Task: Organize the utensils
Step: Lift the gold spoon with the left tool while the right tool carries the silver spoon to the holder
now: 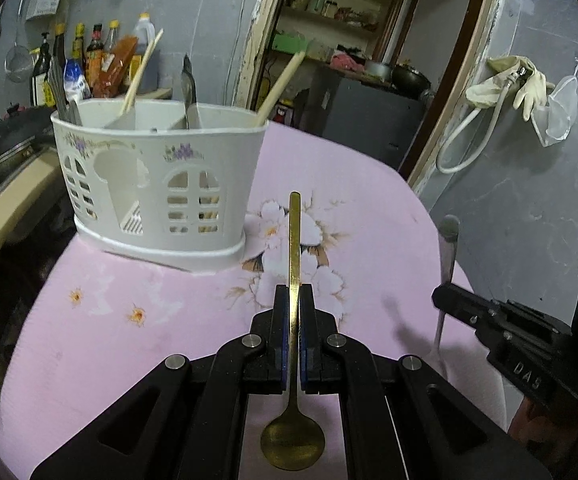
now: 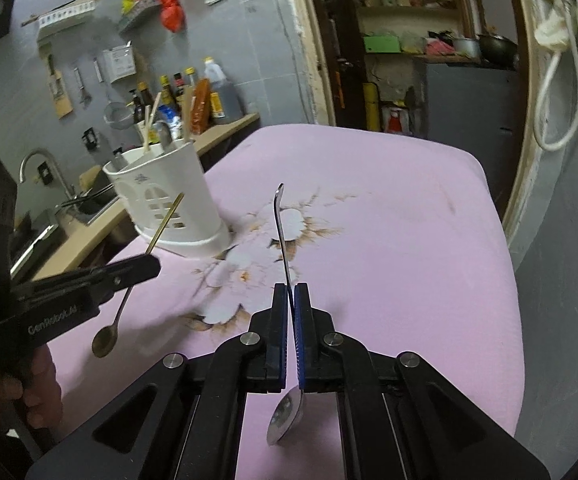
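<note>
Left gripper [image 1: 293, 296] clamped on the handle of a slim brass-coloured metal spoon [image 1: 293, 360]; bowl toward the camera, handle pointing away over the pink floral tablecloth [image 1: 149, 340]. White plastic utensil caddy with arched cut-outs [image 1: 157, 184] stands ahead-left on the cloth, holding pale wooden chopsticks [image 1: 143, 70] and metal utensils. Right gripper [image 1: 441, 300] at the right edge, gripping a silver metal spoon [image 1: 448, 248].

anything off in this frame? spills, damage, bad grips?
No spills or damage visible. One oddity: both spoons are gripped mid-handle with bowls pointing back toward the cameras. The left gripper is shut on the gold spoon, the right gripper on the silver spoon. The white caddy stands upright on the pink cloth.
</note>
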Motion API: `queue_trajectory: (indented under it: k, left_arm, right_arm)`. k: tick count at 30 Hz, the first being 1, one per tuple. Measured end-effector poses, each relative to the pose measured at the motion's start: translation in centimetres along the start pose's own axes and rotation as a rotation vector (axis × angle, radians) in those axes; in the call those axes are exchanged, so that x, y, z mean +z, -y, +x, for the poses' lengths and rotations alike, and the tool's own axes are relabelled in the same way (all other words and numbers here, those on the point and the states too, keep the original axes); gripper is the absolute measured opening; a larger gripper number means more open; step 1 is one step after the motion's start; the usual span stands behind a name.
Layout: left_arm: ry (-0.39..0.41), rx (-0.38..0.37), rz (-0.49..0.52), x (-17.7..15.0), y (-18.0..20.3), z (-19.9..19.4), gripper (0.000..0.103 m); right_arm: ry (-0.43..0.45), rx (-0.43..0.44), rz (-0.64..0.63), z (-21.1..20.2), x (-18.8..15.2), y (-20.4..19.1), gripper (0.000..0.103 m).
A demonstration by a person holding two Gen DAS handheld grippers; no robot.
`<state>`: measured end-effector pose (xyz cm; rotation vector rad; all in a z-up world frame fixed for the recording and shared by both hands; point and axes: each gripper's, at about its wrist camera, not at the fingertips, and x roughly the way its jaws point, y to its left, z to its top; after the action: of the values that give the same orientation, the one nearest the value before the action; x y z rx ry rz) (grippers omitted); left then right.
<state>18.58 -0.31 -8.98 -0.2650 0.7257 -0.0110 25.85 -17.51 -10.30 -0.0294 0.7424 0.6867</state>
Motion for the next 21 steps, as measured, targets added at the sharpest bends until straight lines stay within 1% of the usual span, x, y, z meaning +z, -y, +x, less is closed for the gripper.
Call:
queue_trajectory:
  k: [4, 8, 14, 21]
  left_arm:
    - [0.023, -0.004, -0.009, 0.4, -0.3, -0.5, 0.002]
    - [0.065, 0.004, -0.027, 0.9, -0.7, -1.5, 0.002]
    - [0.149, 0.028, -0.045, 2.7, -1.4, -3.2, 0.002]
    - [0.227, 0.043, -0.069, 5.1, -2.8, -4.7, 0.002]
  right_arm:
    - [0.007, 0.012, -0.011, -0.1, 0.0, -0.6, 0.001]
    - [0.043, 0.013, -0.03, -1.0, 0.5, -1.2, 0.0]
    - [0.116, 0.026, -0.066, -1.7, 2.4, -2.6, 0.0]
    - [0.165, 0.036, -0.081, -1.9, 4.9, -3.5, 0.0]
